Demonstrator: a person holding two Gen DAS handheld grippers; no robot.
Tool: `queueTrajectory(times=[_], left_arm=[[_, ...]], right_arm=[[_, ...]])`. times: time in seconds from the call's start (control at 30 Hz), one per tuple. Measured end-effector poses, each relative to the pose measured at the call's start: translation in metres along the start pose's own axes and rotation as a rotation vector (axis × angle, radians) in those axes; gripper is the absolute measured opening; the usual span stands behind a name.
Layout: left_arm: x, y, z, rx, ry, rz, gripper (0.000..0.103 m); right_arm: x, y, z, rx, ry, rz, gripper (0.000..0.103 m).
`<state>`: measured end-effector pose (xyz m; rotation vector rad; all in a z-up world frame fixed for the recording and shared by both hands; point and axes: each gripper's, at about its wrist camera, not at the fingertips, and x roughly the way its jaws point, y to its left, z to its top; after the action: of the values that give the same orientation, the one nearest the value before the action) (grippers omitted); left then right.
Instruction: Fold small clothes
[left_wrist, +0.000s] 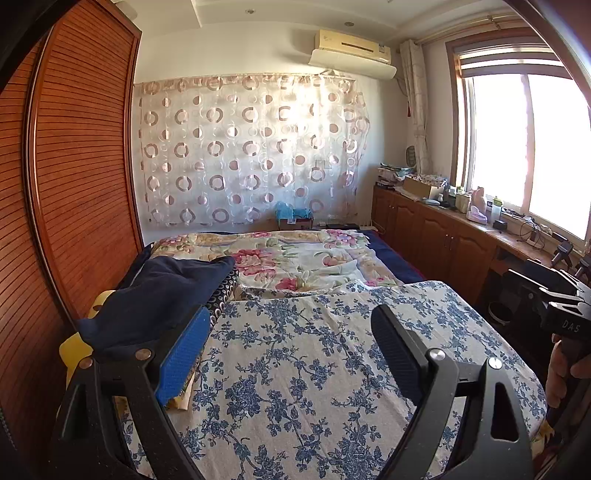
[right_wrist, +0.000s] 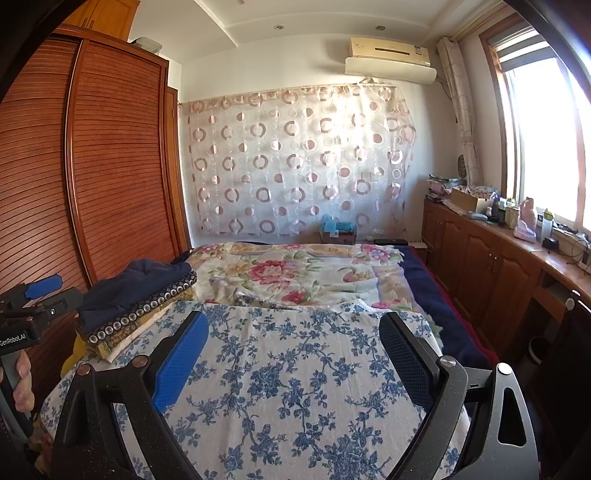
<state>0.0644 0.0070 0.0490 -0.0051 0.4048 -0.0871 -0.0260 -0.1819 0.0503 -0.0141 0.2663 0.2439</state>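
Hovering spread-jawed over blue-flowered cloth (left_wrist: 295, 369): both hand-held grippers, clothes stack (right_wrist: 136, 306) leftward

Two grippers: the left gripper (left_wrist: 291, 354) and right gripper (right_wrist: 293, 360), each with two fingers spread apart. One stack of clothes (right_wrist: 136, 306) at left of frame, one blue-flowered cloth (right_wrist: 295, 369) at lower centre, one floral quilt (right_wrist: 295, 273) mid-frame, one curtain (right_wrist: 295, 162), one air conditioner (right_wrist: 389, 59), one wardrobe (right_wrist: 110, 155).
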Motion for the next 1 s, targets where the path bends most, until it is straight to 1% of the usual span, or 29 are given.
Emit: queueTrajectory(times=[1.0], left_arm=[[-0.0008, -0.0002, -0.0010, -0.002, -0.002, -0.001, 0.089]], right_arm=[[0.0013, -0.0086, 0.0002, -0.006, -0.007, 0.008, 0.094]])
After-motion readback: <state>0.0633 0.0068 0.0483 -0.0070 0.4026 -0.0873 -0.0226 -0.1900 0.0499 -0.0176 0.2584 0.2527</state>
